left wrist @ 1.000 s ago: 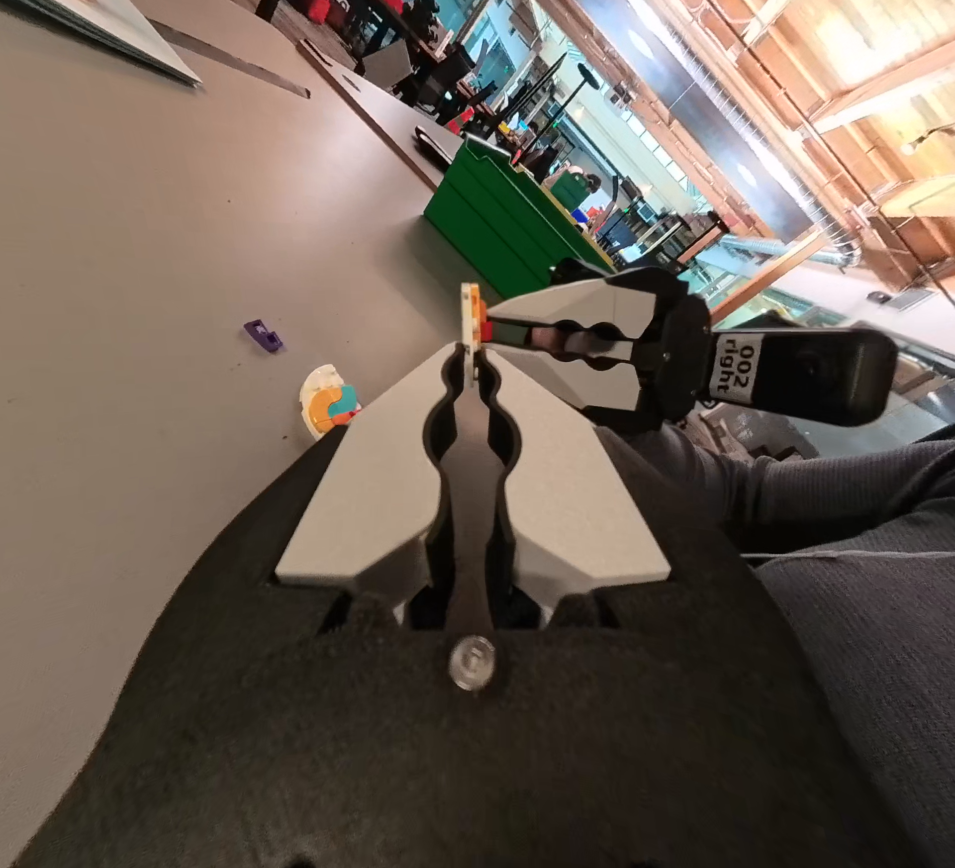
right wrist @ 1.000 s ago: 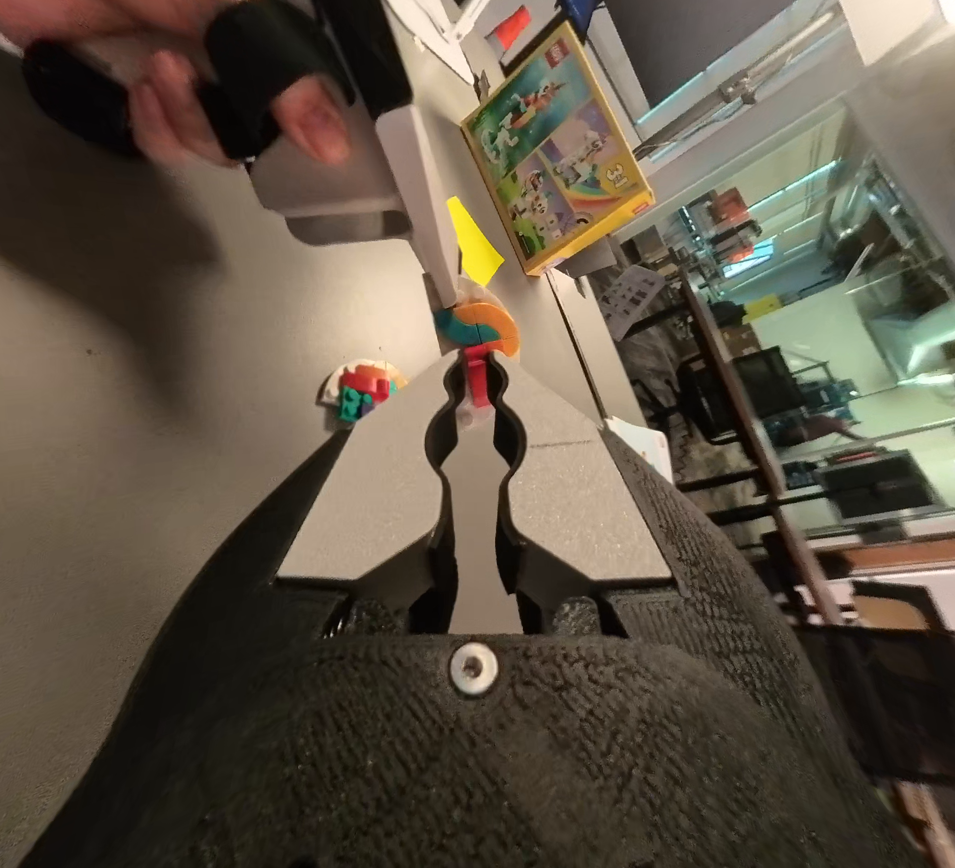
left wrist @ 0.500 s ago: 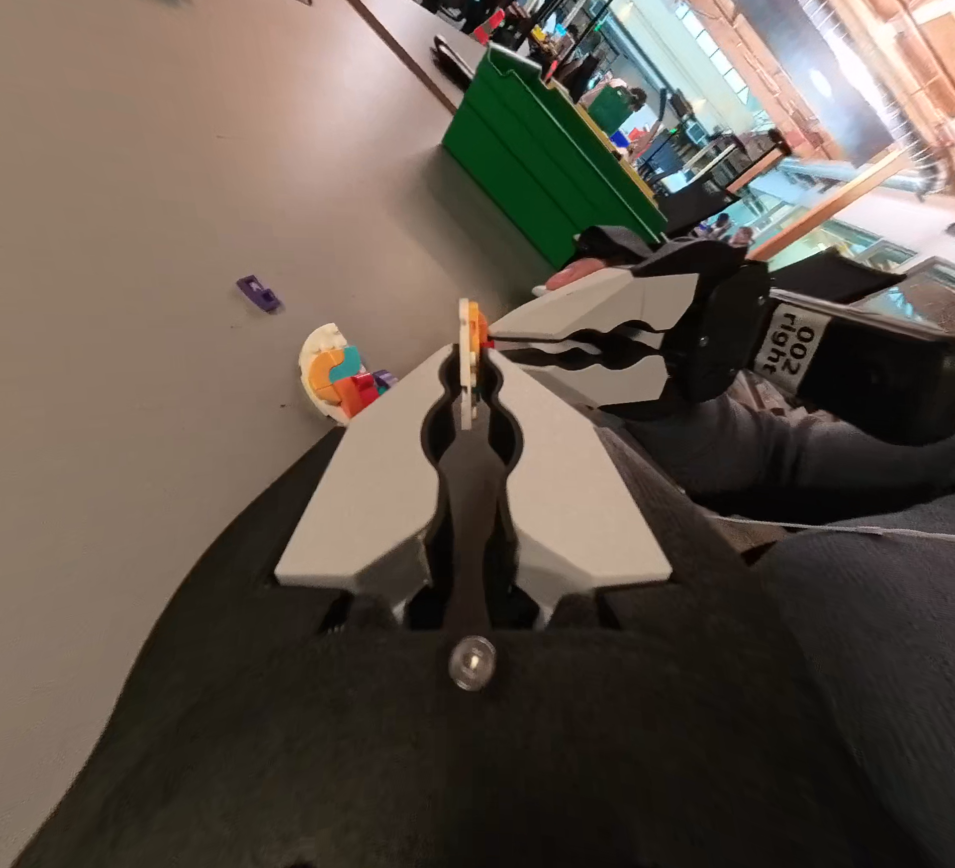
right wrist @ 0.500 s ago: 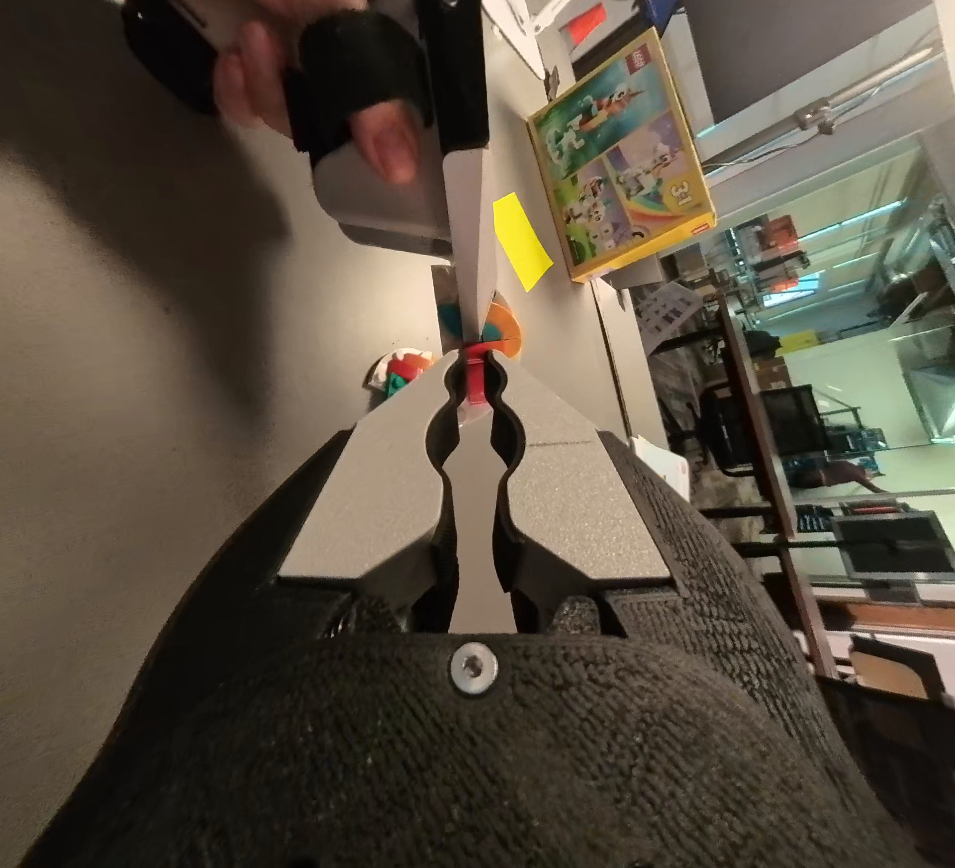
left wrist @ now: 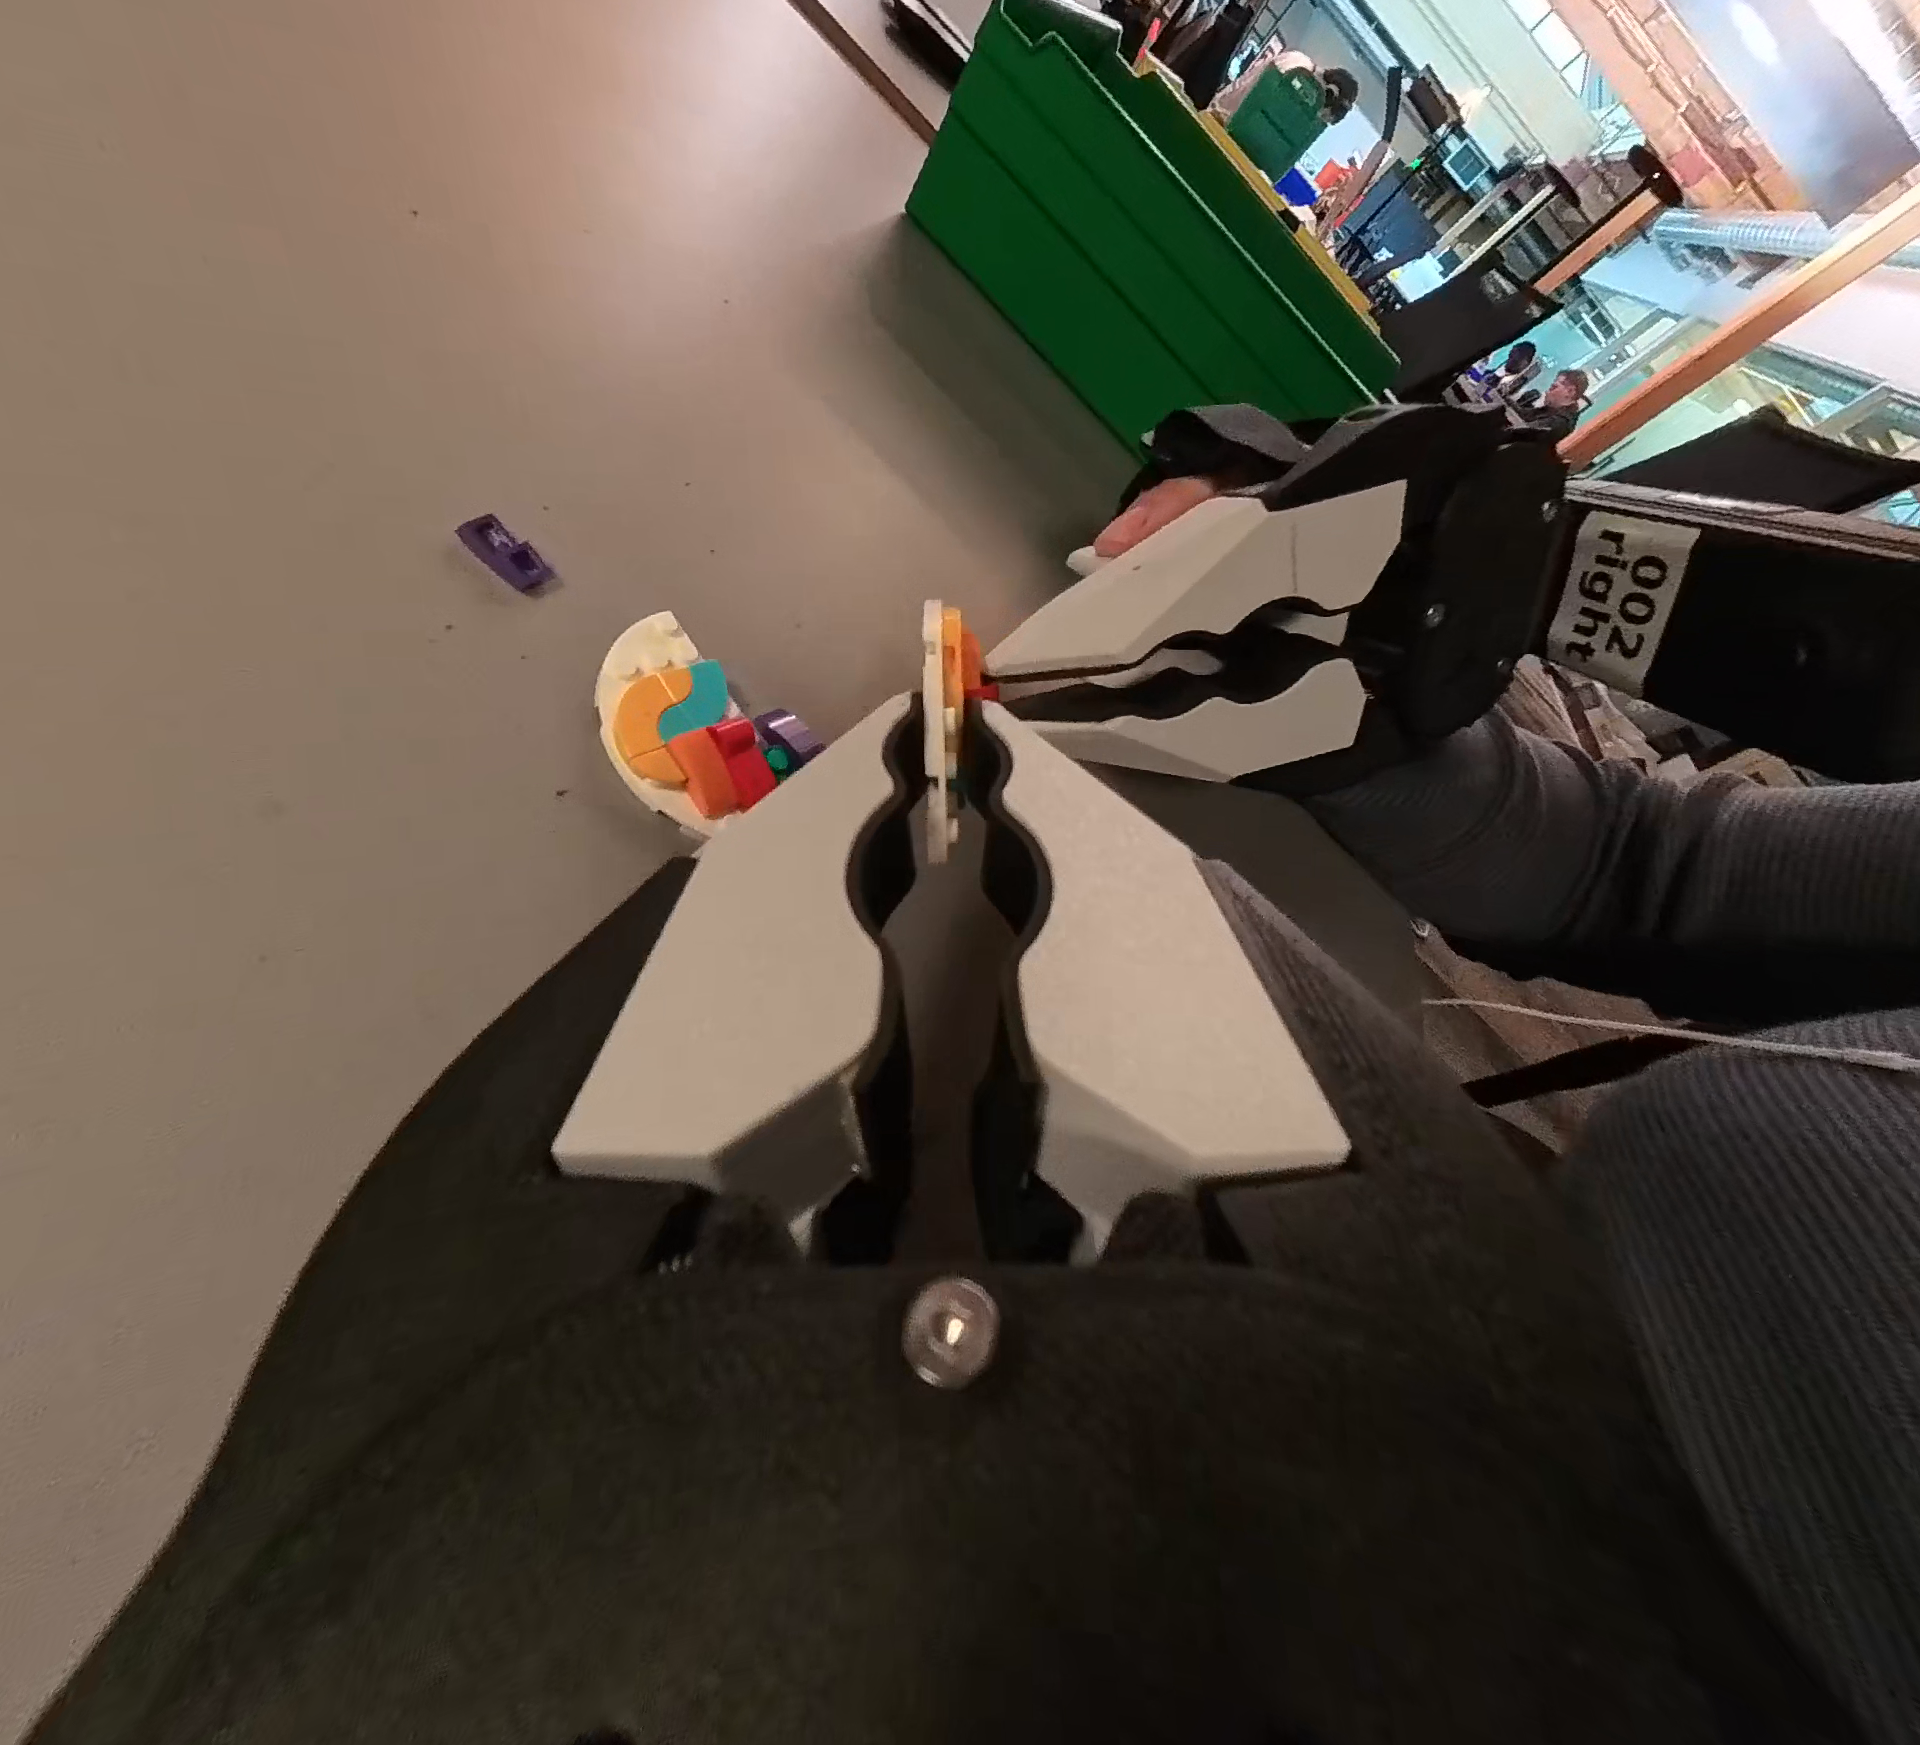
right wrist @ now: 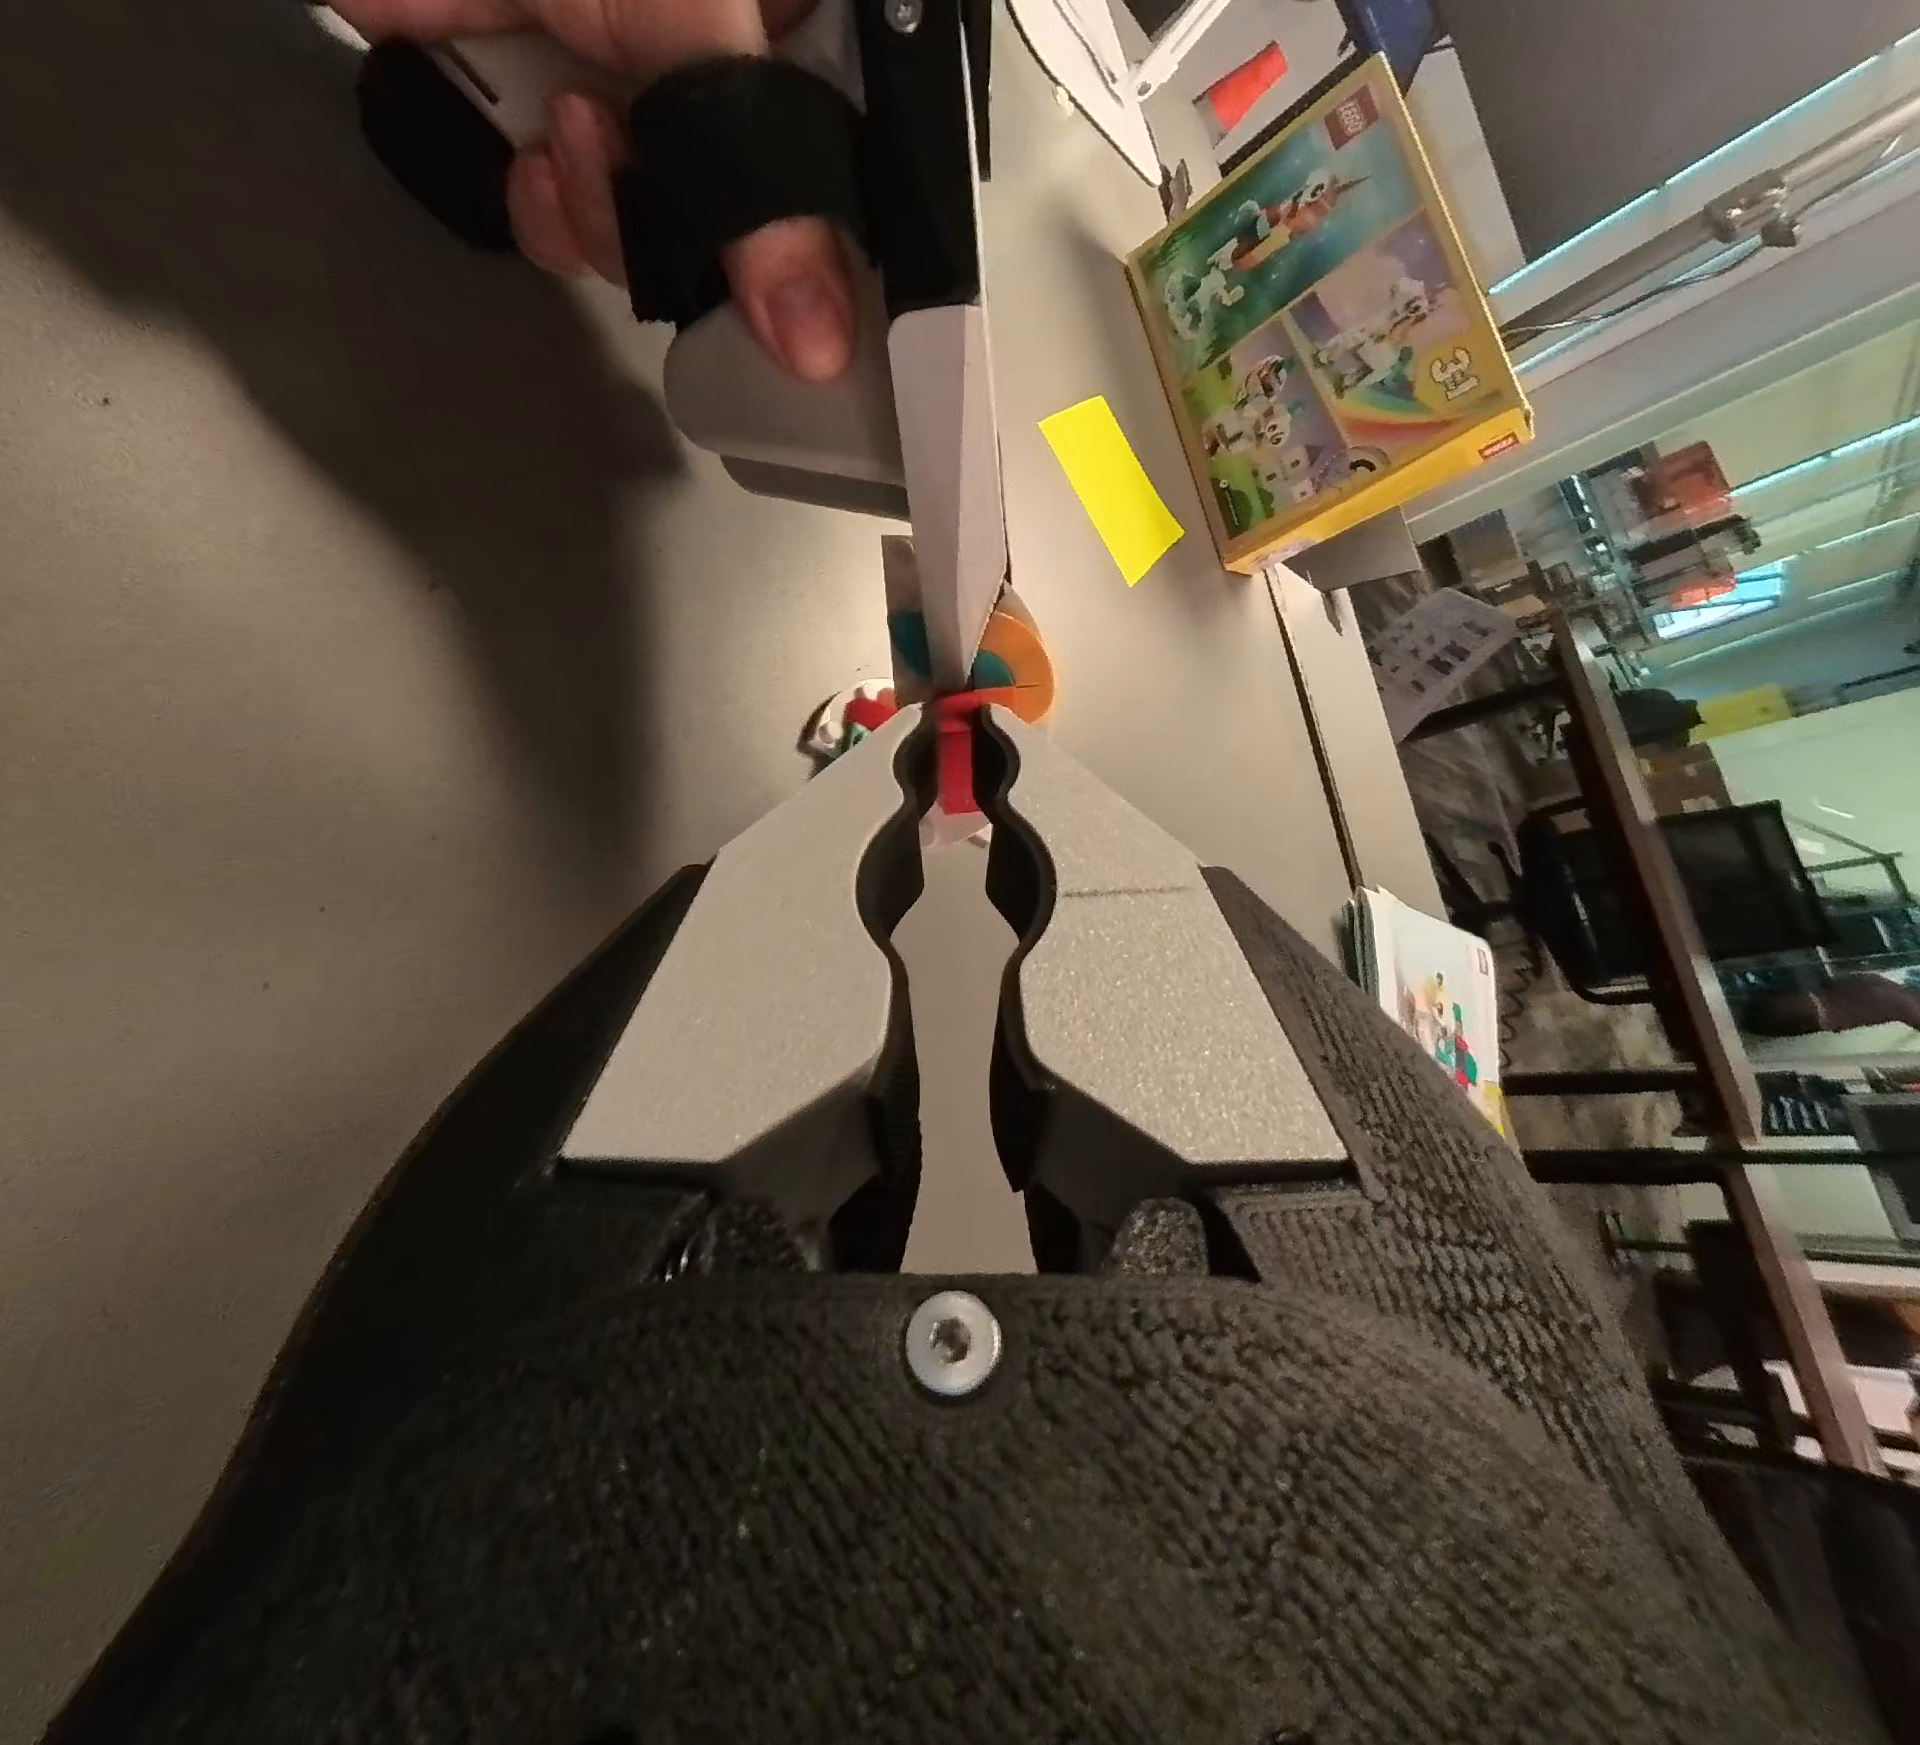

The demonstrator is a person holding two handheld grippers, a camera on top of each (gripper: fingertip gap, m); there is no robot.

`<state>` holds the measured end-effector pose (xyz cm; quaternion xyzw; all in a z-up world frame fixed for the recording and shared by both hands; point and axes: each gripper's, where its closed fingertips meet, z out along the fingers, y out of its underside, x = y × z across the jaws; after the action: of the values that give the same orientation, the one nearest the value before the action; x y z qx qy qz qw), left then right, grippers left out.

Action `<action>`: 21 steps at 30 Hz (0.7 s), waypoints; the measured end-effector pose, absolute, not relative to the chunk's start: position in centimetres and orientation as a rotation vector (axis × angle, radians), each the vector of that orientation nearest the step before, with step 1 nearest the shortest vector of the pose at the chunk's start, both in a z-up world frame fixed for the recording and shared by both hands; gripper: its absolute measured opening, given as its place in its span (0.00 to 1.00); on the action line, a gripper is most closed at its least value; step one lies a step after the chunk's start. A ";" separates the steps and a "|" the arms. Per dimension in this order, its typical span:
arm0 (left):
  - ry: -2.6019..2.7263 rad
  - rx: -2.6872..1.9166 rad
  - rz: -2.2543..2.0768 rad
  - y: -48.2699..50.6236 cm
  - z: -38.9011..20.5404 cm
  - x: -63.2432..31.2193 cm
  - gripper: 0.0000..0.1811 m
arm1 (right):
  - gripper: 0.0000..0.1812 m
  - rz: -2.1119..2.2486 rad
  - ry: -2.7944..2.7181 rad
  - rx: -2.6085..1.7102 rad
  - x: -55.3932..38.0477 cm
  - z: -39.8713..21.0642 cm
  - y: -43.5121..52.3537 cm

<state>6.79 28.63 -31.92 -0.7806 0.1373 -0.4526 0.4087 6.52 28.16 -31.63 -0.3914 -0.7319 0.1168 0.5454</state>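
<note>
On the grey desk (left wrist: pixel 312 261), at about 10 o'clock from the left tool, lies a small purple brick (left wrist: pixel 505 554). Nearer, at 9 o'clock from its tips, sits a half-round white plate build (left wrist: pixel 681 731) topped with orange, teal and red pieces. At 1 o'clock stands a stack of green bins (left wrist: pixel 1122 241); what is in them cannot be seen.

The left tool (left wrist: pixel 948 729) points forward, its fingers pressed together on a thin cream round plate (left wrist: pixel 940 739) held on edge, with orange pieces on its right face. From 3 o'clock the right tool (left wrist: pixel 1003 679) comes in sideways, on a grey-sleeved arm (left wrist: pixel 1558 854), its tips meeting that orange face.

In the right wrist view, a hand (right wrist: pixel 582 2) grips the left tool's handle at 12 o'clock, one finger through a black strap. The right tool's fingers pinch a small red piece (right wrist: pixel 956 760), which touches the orange and teal disc held above it. Farther right on the desk lie a yellow note (right wrist: pixel 1110 488), a yellow toy box (right wrist: pixel 1320 324) and, at 3 o'clock, a booklet (right wrist: pixel 1429 999).
</note>
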 end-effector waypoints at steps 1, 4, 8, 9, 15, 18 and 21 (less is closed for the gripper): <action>0.348 -1.968 -1.143 28.6 -31.9 6.8 0.02 | 0.02 0.275 -1.734 -0.928 6.6 -31.6 28.1; 0.350 -1.963 -1.164 28.5 -31.9 7.0 0.02 | 0.01 0.270 -1.729 -0.919 6.8 -31.5 28.0; 0.201 -2.072 -1.004 30.2 -33.6 5.1 0.02 | 0.01 0.411 -1.646 -0.793 6.6 -29.1 25.4; 0.189 -2.059 -0.994 30.7 -33.4 4.2 0.02 | 0.01 0.473 -1.597 -0.811 6.7 -27.8 24.6; 0.219 -2.008 -1.147 30.3 -32.7 4.6 0.02 | 0.02 0.266 -1.703 -1.077 7.5 -32.7 29.3; 0.219 -1.938 -1.232 30.0 -31.7 4.6 0.02 | 0.02 0.307 -1.745 -1.328 8.1 -35.2 30.3; 0.284 -1.924 -1.270 29.4 -31.4 5.2 0.02 | 0.21 0.477 -1.697 -1.517 7.9 -35.8 30.1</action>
<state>5.22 29.37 -31.40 -0.7599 0.1120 -0.5015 0.3983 7.90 30.07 -35.84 -0.5986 -0.6698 0.1882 0.3970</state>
